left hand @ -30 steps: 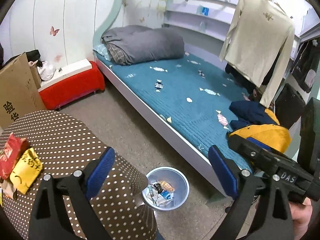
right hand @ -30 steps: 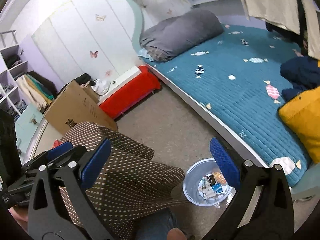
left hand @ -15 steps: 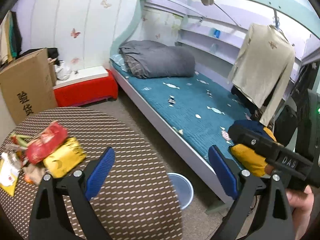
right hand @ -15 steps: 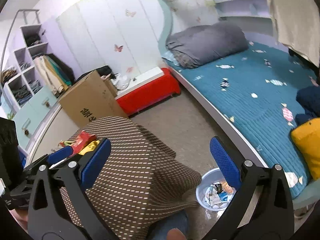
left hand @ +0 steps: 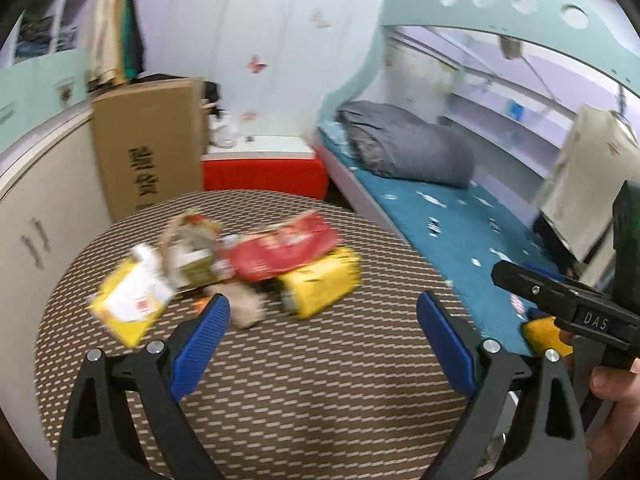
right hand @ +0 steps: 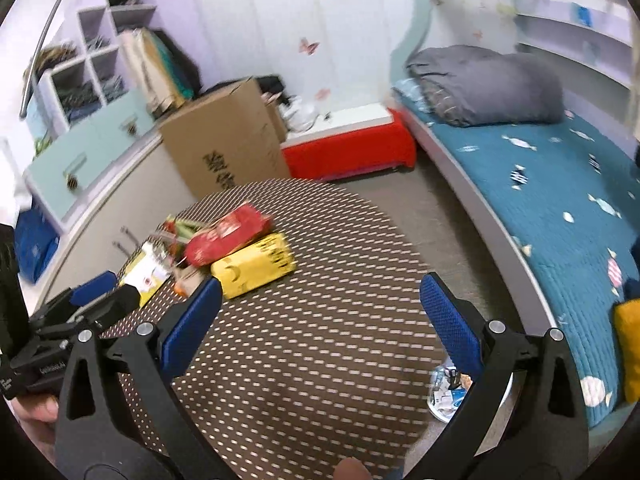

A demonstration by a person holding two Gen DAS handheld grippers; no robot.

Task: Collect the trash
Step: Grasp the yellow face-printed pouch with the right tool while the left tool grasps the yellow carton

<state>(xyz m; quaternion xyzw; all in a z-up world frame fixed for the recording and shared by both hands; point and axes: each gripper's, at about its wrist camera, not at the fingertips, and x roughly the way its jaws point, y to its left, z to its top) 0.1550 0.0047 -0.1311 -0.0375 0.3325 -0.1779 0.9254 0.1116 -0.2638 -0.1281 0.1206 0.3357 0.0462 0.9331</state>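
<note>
Both sets of tongs hang wide apart and empty above a round worktop (left hand: 304, 392) covered in a brown dotted cloth. The left tongs (left hand: 322, 334) point at a heap of trash just ahead of their blue fingertips (left hand: 202, 336): a red snack wrapper (left hand: 288, 250) lies across a yellow packet (left hand: 320, 286), with a yellow-and-white packet (left hand: 130, 306) ahead and to the left and a crumpled brown paper scrap (left hand: 242, 304) just beyond the left fingertip. The heap is blurred, and smaller pieces in it cannot be told apart.

From the right tongs (right hand: 320, 304), the same red wrapper (right hand: 228, 236) and yellow packet (right hand: 252, 266) sit ahead and to the left, well clear of the fingers. The left tongs (right hand: 94, 292) enter that view at lower left, with a hand (right hand: 36, 420) beneath them.

Down by the right fingertip of the right tongs, on the floor below the worktop's edge, stands a pale blue waste bin (right hand: 448, 396); mixed paper and wrapper scraps show inside it, largely hidden behind the finger.

Beyond the worktop stand a cardboard box (left hand: 148, 148), a red bench (left hand: 264, 174) and a bed (left hand: 452, 224) with a teal cover and a folded grey duvet (left hand: 408, 148). The right tongs (left hand: 568, 308), gripped by a hand (left hand: 616, 396), show at the right of the left view.
</note>
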